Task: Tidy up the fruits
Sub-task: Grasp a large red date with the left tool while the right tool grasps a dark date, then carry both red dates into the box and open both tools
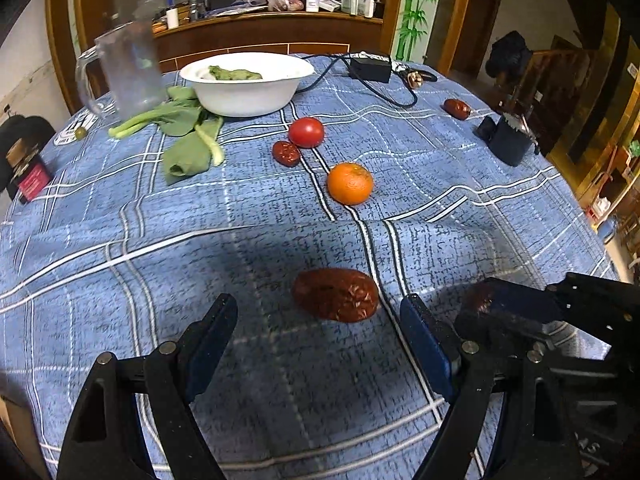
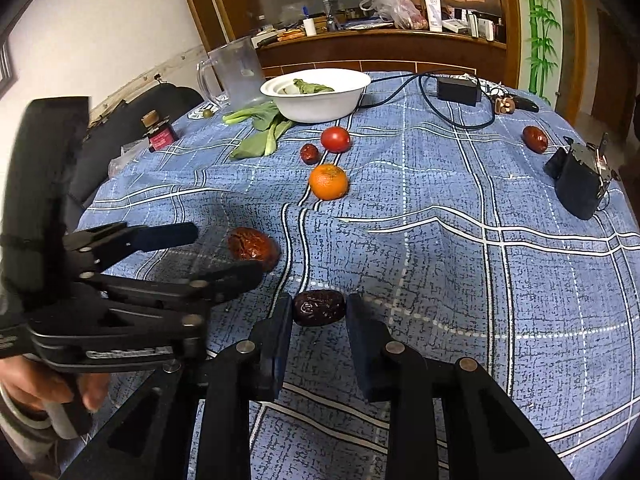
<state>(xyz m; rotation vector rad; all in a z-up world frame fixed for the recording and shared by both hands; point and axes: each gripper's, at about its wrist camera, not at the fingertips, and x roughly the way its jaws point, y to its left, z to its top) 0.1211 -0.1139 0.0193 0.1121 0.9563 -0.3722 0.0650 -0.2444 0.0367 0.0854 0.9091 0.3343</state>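
Observation:
A wrinkled dark red date (image 1: 336, 294) lies on the blue checked cloth, just ahead of and between the tips of my left gripper (image 1: 320, 306), which stands open with neither pad touching it. My right gripper (image 2: 319, 312) is shut on a second, darker date (image 2: 319, 307) low over the cloth; the left wrist view shows it at the right edge (image 1: 492, 300). Further back lie an orange (image 1: 350, 183), a tomato (image 1: 306, 132) with a date (image 1: 286, 153) beside it, and another date (image 1: 456, 109) at the far right. The left gripper (image 2: 224, 251) shows at the left of the right wrist view.
A white bowl (image 1: 248, 100) holding greens stands at the back, with loose leafy greens (image 1: 180, 128) and a clear plastic jug (image 1: 128, 68) to its left. A small bottle (image 1: 30, 176) sits at the left edge. A black adapter with cable (image 1: 370, 68) and a dark device (image 1: 510, 142) sit on the right.

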